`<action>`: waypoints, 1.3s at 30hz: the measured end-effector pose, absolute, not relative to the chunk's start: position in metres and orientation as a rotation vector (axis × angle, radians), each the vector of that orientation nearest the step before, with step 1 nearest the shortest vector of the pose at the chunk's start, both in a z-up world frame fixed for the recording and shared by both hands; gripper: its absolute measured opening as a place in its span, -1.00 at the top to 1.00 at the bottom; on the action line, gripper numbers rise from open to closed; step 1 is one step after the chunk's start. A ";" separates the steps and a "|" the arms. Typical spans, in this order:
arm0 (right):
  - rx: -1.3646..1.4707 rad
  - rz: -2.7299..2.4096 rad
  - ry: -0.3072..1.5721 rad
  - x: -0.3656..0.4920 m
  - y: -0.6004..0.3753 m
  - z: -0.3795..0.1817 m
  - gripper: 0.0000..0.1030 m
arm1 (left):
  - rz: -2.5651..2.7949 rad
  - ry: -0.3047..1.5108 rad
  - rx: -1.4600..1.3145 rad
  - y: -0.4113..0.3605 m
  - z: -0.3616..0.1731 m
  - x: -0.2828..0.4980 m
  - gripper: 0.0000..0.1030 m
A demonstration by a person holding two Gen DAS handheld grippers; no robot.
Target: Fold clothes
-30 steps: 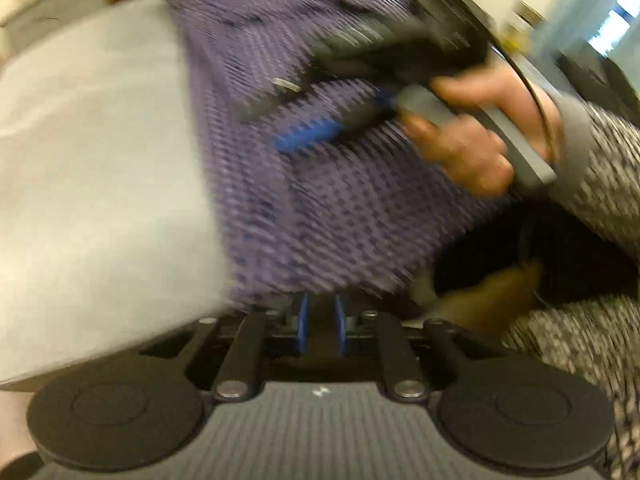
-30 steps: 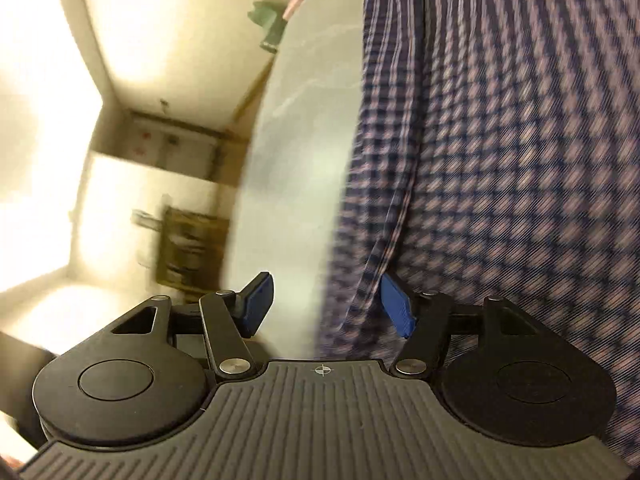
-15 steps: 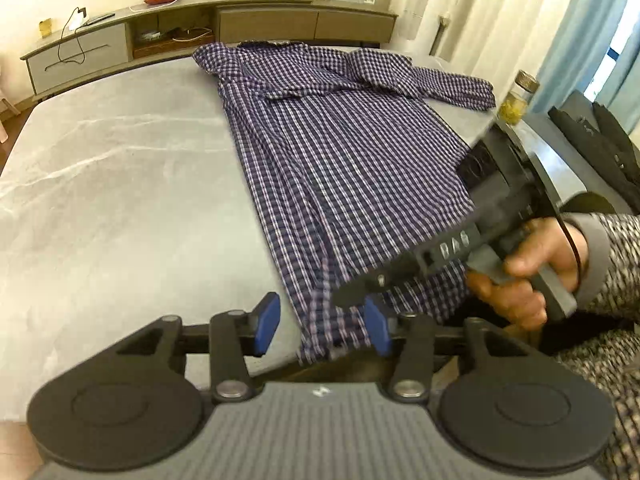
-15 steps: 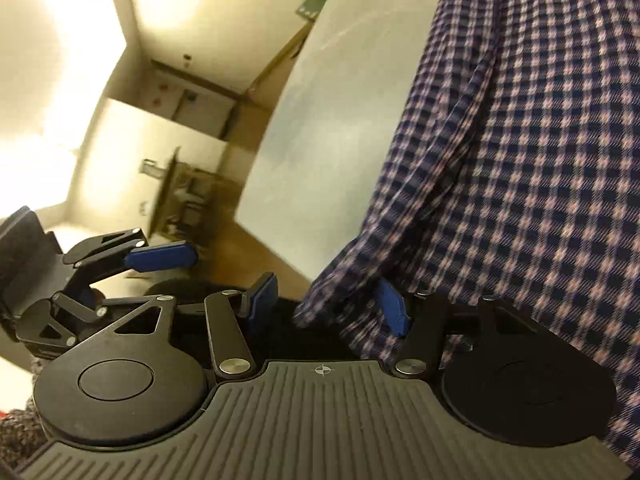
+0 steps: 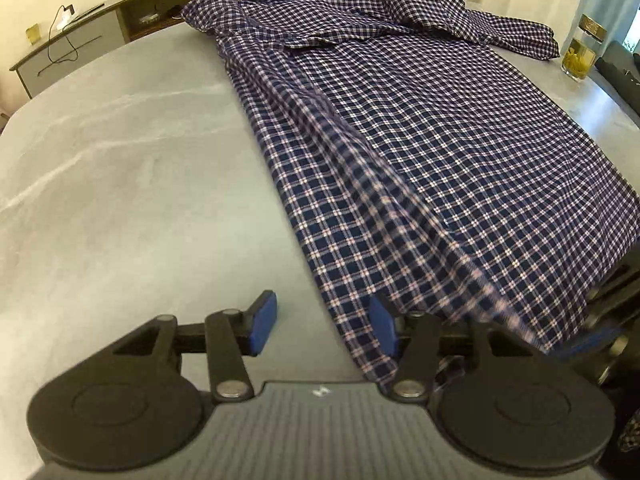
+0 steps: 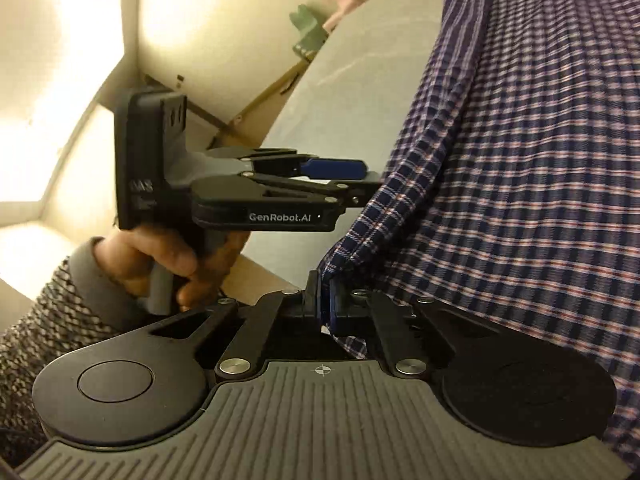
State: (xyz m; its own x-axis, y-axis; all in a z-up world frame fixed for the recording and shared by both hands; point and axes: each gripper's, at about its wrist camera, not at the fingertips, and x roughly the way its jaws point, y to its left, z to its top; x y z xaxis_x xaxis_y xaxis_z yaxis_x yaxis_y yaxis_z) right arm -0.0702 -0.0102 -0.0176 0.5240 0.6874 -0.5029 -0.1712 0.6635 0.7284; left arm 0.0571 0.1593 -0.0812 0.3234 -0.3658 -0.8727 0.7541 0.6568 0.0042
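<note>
Shirt (image 5: pixel 440 140) lies spread flat on the table (image 5: pixel 120 200), collar at far end; only its left side is turned in, so folding looks barely begun. Right gripper (image 6: pixel 323 304) clamped on the shirt's near hem. Left gripper (image 5: pixel 322 326) half open, straddling the shirt's left edge, nothing pinched, angled steeply down.

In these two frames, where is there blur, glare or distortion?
Left wrist view: fisheye bends the table; the shirt smears near the lower right hem. Right wrist view: walls blown out at left, shirt checks soft, the other tool sharp.
</note>
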 end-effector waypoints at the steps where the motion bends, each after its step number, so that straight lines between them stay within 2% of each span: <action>1: 0.665 0.542 0.871 -0.074 -0.014 -0.015 1.00 | -0.770 0.987 0.453 0.160 -0.082 0.056 -0.04; 7: 0.625 0.455 0.868 -0.085 -0.020 -0.018 1.00 | -0.774 0.965 0.458 0.161 -0.087 0.050 -0.04; 8: 0.620 0.450 0.870 -0.084 -0.017 -0.021 0.87 | -0.775 0.964 0.457 0.161 -0.087 0.051 -0.04; 11: 0.534 0.425 0.864 -0.082 -0.003 -0.022 0.81 | -0.778 0.962 0.456 0.162 -0.086 0.052 -0.01; 13: 0.338 0.412 0.805 -0.102 0.019 -0.005 0.77 | -0.781 0.962 0.455 0.163 -0.085 0.051 -0.01; 16: -0.084 0.474 0.681 -0.131 0.069 0.016 0.60 | -0.787 0.962 0.454 0.164 -0.084 0.051 -0.01; 18: -0.368 0.533 0.601 -0.145 0.107 0.022 0.31 | -0.791 0.963 0.456 0.161 -0.084 0.052 -0.01; 19: -0.487 0.557 0.584 -0.147 0.123 0.019 0.29 | -0.792 0.962 0.460 0.159 -0.085 0.051 -0.01; 22: -0.731 0.588 0.606 -0.135 0.157 -0.008 0.40 | -0.794 0.956 0.465 0.157 -0.085 0.051 -0.01; 23: -0.780 0.583 0.619 -0.131 0.161 -0.014 0.63 | -0.796 0.954 0.462 0.157 -0.085 0.051 -0.01; 24: -0.822 0.579 0.629 -0.128 0.163 -0.017 1.00 | -0.798 0.952 0.460 0.158 -0.085 0.051 -0.01; 29: -0.961 0.591 0.665 -0.130 0.161 -0.017 1.00 | -0.803 0.943 0.464 0.160 -0.084 0.052 -0.05; 34: -0.942 0.760 0.715 -0.161 0.160 -0.006 1.00 | -0.800 0.941 0.471 0.156 -0.081 0.053 -0.07; 37: -0.996 0.688 0.607 -0.160 0.162 -0.005 1.00 | -0.795 0.944 0.468 0.155 -0.080 0.054 -0.07; 39: -1.073 0.643 0.561 -0.150 0.167 -0.011 0.87 | -0.793 0.944 0.465 0.154 -0.080 0.054 -0.08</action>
State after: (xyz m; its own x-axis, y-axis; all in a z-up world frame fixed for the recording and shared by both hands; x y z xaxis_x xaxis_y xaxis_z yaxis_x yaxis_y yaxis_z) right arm -0.1497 0.1671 -0.0107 0.6897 0.2028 -0.6951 -0.7161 0.3325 -0.6136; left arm 0.0539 0.1544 -0.0796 0.3441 -0.3930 -0.8527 0.7722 0.6351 0.0189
